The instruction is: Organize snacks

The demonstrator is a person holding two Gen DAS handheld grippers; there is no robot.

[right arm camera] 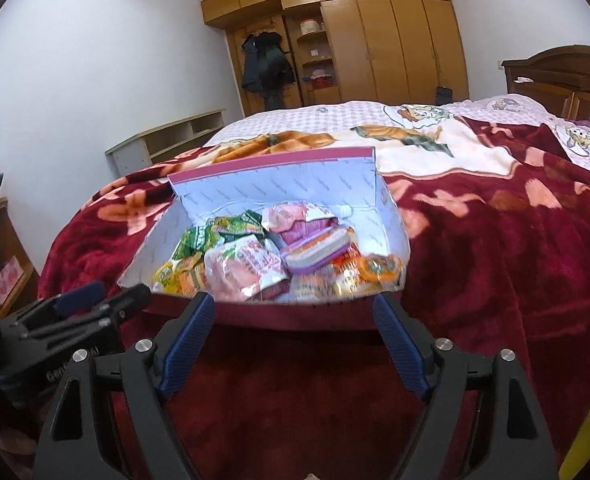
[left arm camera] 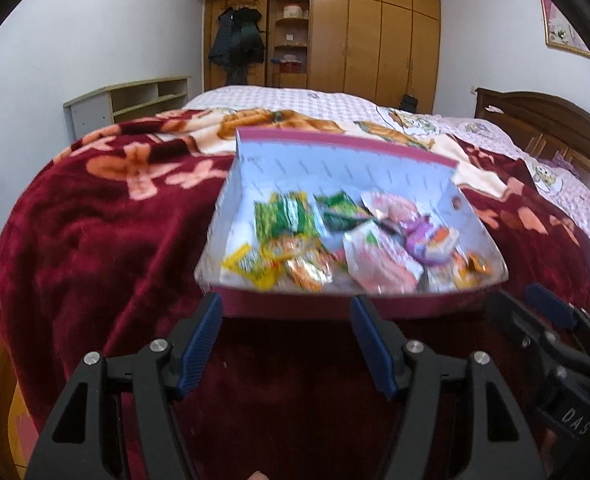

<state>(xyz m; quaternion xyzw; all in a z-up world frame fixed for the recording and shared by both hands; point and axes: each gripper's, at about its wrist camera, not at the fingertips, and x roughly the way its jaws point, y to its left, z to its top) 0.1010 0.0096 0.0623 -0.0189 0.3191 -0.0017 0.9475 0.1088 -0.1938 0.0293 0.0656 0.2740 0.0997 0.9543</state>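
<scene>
While the bed (left arm camera: 95,208) fills most of both views under a dark red blanket (right arm camera: 495,240) with pale floral figures, a wooden wardrobe (left arm camera: 375,32) stands against the far wall beyond it. On the blanket, near the foot of the bed, rests an open box (left arm camera: 335,160) (right arm camera: 279,184) with a white patterned interior and a dark red outer face; its hinged lid stands up at the far side. Inside the box lies a loose heap of snacks (left arm camera: 335,240) (right arm camera: 271,256): green packets at the left, pink and purple packets in the middle, orange and yellow wrappers along the near edge.

Left tongs (left arm camera: 287,308): blue-padded fingers spread wide, holding nothing, tips just at the box's near red wall; whether they touch it cannot be told.

Right tongs (right arm camera: 293,304): likewise spread wide and empty, tips at the same near wall, contact uncertain. In each wrist view the other tongs appear at the frame's edge, beside the box.
</scene>
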